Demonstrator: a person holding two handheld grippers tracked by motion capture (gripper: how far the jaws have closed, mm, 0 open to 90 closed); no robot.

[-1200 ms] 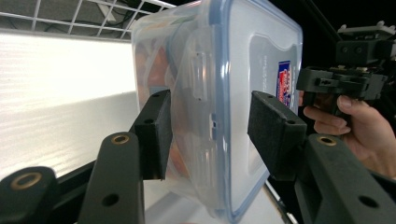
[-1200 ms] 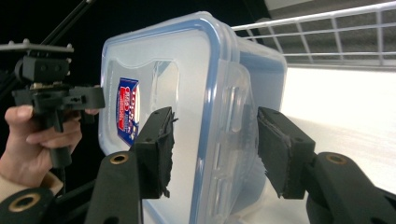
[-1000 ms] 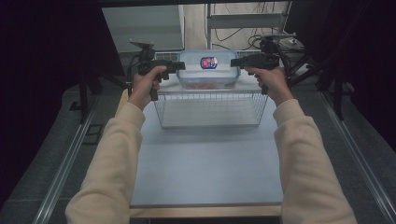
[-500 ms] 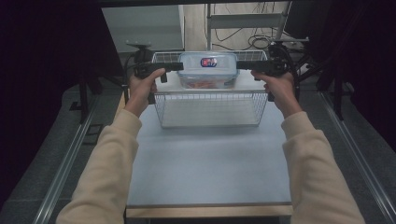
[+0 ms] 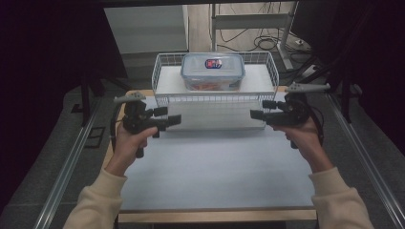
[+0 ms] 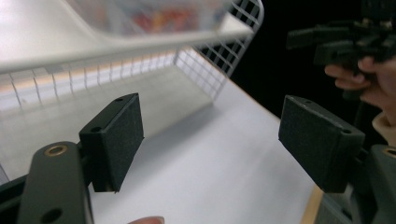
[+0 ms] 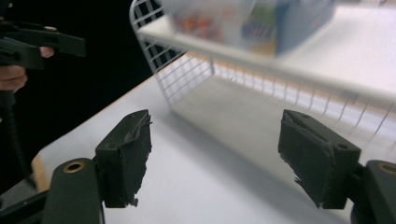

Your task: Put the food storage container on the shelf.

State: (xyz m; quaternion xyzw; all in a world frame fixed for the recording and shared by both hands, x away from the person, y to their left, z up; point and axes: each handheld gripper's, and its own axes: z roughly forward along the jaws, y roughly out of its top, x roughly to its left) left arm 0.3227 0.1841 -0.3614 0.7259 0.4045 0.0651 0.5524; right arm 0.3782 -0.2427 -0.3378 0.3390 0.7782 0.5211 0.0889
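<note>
Jaws on left gripper (image 5: 168, 120) and right gripper (image 5: 263, 110) just opened, nothing between; both hover near wire basket (image 5: 165, 71) holding lidded container (image 5: 212, 71).

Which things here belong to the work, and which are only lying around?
In use: lidded container in the wire basket; left gripper and right gripper, both open and empty.

Lying about: floor cables, table.

White table (image 5: 215, 167) with wooden front edge; cables (image 5: 267, 43) on floor beyond (behind the table).
</note>
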